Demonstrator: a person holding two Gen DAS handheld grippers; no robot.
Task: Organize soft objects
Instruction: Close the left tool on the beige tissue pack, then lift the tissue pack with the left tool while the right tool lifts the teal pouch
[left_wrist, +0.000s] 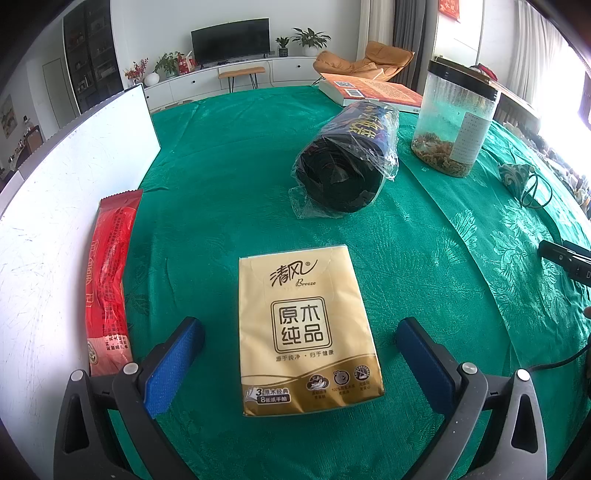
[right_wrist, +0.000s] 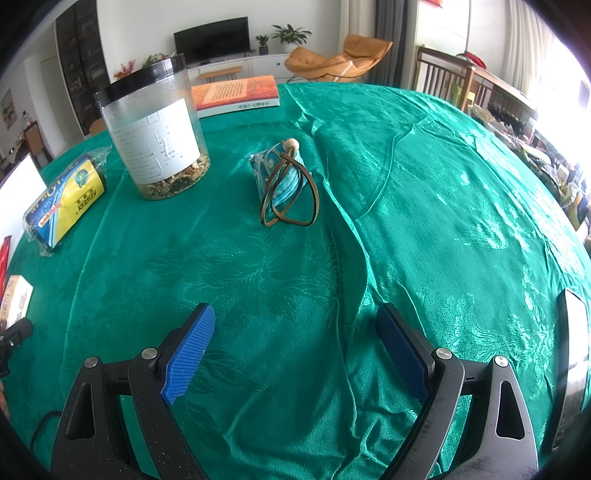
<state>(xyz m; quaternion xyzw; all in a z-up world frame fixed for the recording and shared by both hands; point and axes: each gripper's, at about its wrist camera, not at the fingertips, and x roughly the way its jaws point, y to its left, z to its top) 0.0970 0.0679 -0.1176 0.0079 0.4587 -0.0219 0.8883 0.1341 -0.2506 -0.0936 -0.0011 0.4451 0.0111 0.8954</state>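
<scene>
A green patterned cloth covers the bench (right_wrist: 424, 192). A flat white board (left_wrist: 74, 177) lies at its left edge, a long red sachet (left_wrist: 109, 277) resting against it. A clear plastic jar with a black lid (right_wrist: 155, 129) stands beside a wrapped roll of black bags (left_wrist: 347, 162). The gold tissue pack (left_wrist: 306, 332) lies flat between the spread fingers of the left tool (left_wrist: 301, 363), untouched. The right tool (right_wrist: 295, 354) gapes wide, empty, short of a small blue drawstring pouch (right_wrist: 284, 177).
</scene>
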